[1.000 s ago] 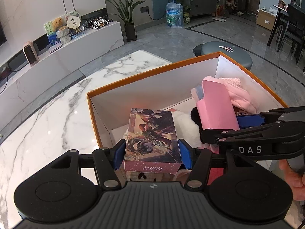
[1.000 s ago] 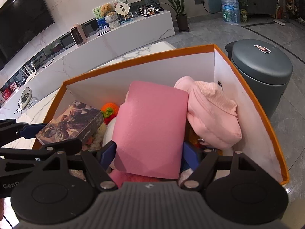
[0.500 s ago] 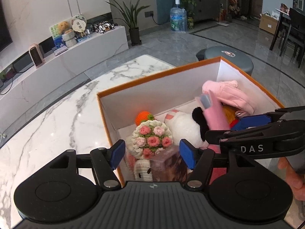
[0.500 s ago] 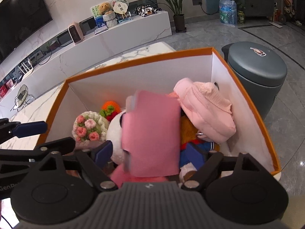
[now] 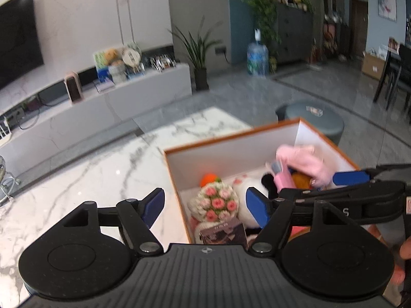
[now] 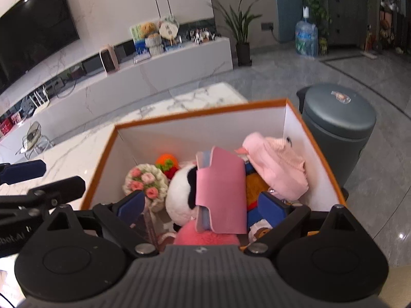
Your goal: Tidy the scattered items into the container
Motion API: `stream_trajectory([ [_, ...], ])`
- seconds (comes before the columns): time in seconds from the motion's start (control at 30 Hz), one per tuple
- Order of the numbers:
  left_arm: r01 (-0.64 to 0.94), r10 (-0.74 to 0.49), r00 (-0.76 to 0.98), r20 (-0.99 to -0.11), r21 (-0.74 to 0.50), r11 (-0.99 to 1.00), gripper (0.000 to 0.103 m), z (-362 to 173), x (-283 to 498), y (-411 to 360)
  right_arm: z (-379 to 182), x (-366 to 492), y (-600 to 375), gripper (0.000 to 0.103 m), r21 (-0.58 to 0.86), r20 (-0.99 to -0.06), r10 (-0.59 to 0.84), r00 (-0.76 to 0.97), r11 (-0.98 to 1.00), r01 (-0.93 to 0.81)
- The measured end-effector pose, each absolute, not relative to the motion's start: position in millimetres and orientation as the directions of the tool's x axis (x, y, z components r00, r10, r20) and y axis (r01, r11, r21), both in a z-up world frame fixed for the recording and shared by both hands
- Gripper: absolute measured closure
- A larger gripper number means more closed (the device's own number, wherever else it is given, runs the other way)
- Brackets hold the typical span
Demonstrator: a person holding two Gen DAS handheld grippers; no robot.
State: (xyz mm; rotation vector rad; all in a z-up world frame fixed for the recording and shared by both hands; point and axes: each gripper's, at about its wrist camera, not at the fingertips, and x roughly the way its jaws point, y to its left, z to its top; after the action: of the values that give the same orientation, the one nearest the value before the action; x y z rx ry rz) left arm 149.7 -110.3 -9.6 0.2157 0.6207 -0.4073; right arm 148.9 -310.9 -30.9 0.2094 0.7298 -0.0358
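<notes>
Both claws spread wide, empty: right gripper (image 6: 200,205) hangs over the orange-rimmed box (image 6: 200,111), pink case (image 6: 221,192) lying inside, long axis running away; left gripper (image 5: 204,206) straddles the box's near-left wall.

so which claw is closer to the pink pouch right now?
Right. The right claw is open directly over the pink pouch, which lies in the orange box. The left claw is open over the box's left wall, beyond the crochet bouquet.
</notes>
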Motion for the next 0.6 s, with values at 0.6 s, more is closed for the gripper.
stream_trajectory([
  [0.6, 0.33, -0.303, 0.898, -0.32, 0.031, 0.943, 0.008, 73.6, 55.3, -73.9, 68.3, 44.0, -286.5, 0.002, 0.129, -0.413, -0.107, 0.904, 0.976, 0.175],
])
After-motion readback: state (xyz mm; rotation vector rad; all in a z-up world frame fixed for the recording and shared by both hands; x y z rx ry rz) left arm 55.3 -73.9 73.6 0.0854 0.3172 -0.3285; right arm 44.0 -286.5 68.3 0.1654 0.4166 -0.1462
